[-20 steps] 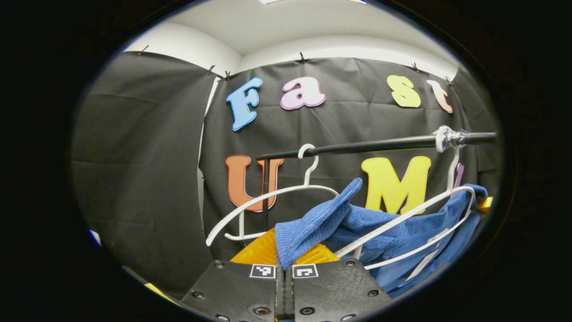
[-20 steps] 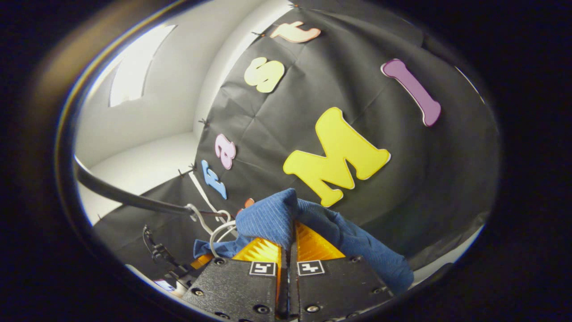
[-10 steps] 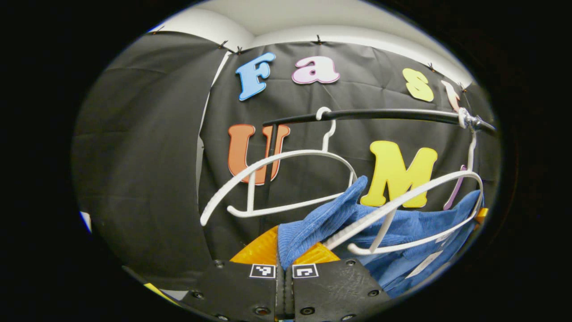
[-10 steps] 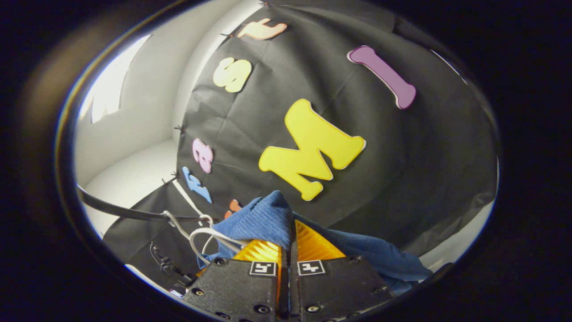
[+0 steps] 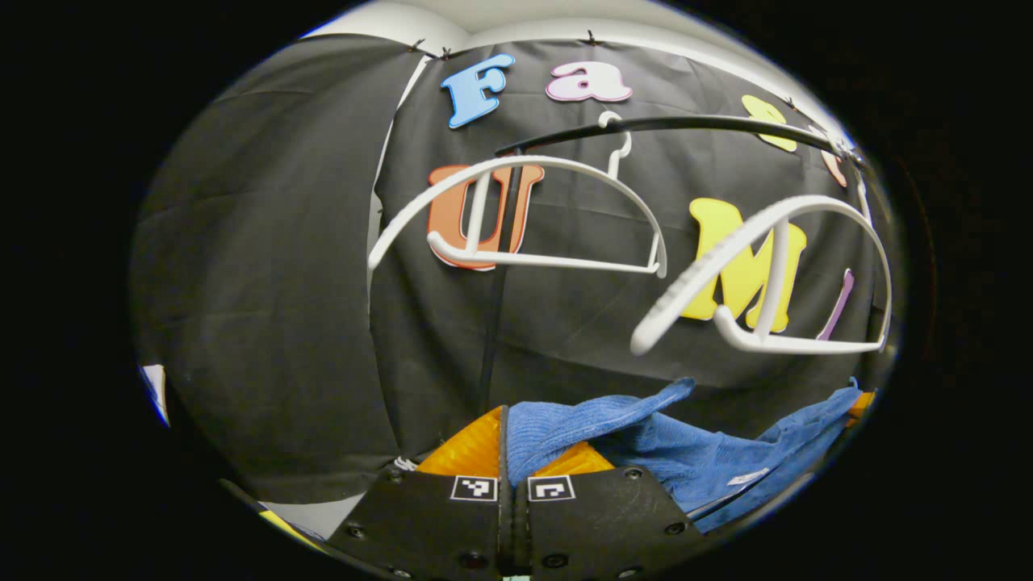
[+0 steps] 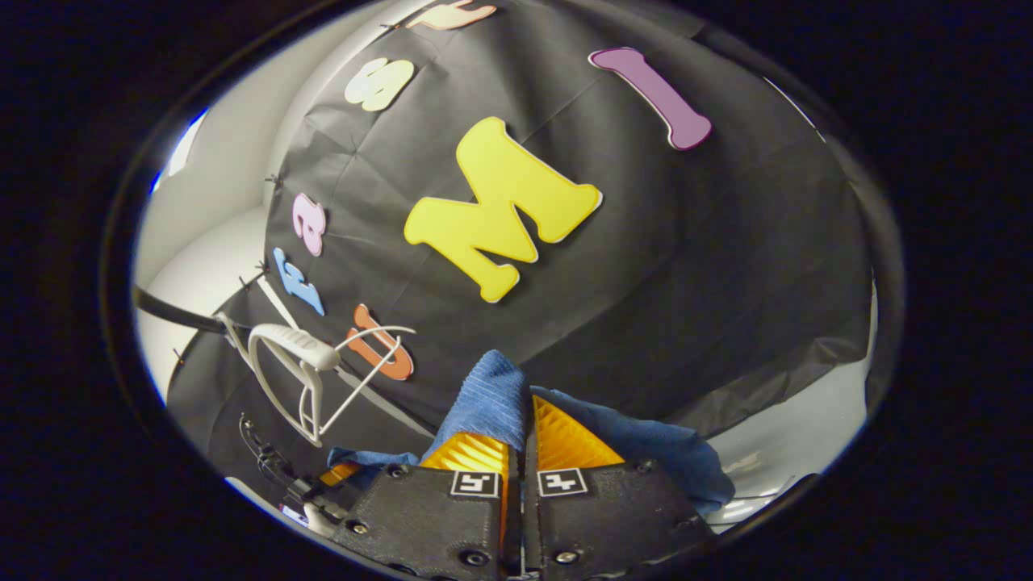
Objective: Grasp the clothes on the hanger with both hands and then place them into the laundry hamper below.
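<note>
Blue knit garment [image 5: 686, 452] is hanging slack between both grippers, below the bare white hanger [image 5: 767, 274].
Left gripper [image 5: 513, 452] and right gripper [image 6: 520, 440] are each pinching a soft, light, limp edge.

left gripper [image 5: 511, 460]: fingers pressed together, blue garment [image 5: 597, 424] pinched between them, aimed level and forward. right gripper [image 6: 520, 440]: fingers clamped on the same cloth, fold standing up between the pads, view rolled sideways. left gripper's body visible low-left in right gripper view.
</note>
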### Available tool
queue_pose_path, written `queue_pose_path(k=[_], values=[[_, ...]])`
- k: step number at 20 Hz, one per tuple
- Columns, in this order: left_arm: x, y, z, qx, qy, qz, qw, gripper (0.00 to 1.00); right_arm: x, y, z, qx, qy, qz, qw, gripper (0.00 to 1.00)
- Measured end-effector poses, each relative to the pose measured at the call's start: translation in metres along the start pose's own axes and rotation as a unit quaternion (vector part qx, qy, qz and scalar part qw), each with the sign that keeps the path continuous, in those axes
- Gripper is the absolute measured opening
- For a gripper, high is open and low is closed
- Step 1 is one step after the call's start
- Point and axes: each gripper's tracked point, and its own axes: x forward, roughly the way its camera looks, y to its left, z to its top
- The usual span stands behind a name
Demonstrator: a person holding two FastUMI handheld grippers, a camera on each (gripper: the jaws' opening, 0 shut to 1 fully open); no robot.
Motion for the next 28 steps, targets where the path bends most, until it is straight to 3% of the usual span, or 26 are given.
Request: queue_pose_path(k=[11,12,16,17,20,24,25,28], values=[[-0.029,-0.022,-0.027,0.019,0.027,-0.032,0.999,0.04,-0.012,0.018,-0.046,-0.049,0.025,-0.03,0.998,0.05],[-0.033,-0.025,-0.027,0.02,0.028,-0.037,0.999,0.0,-0.014,0.023,-0.052,-0.053,0.027,-0.03,0.998,0.05],[-0.05,-0.033,-0.028,0.026,0.032,-0.06,0.997,0.0,-0.017,0.048,-0.077,-0.065,0.036,-0.027,0.997,0.05],[-0.055,-0.038,-0.028,0.031,0.032,-0.066,0.997,0.04,-0.017,0.055,-0.082,-0.069,0.04,-0.025,0.997,0.05],[-0.071,-0.048,-0.033,0.047,0.034,-0.083,0.995,0.0,-0.018,0.077,-0.104,-0.089,0.049,-0.02,0.995,0.05],[-0.082,-0.066,-0.04,0.07,0.036,-0.103,0.992,0.0,-0.015,0.109,-0.133,-0.131,0.064,-0.015,0.989,0.05],[-0.085,-0.071,-0.043,0.072,0.037,-0.11,0.991,0.04,-0.011,0.116,-0.14,-0.138,0.068,-0.011,0.988,0.05],[-0.096,-0.076,-0.054,0.087,0.047,-0.124,0.987,0.0,-0.011,0.135,-0.176,-0.173,0.088,-0.002,0.981,0.05]])
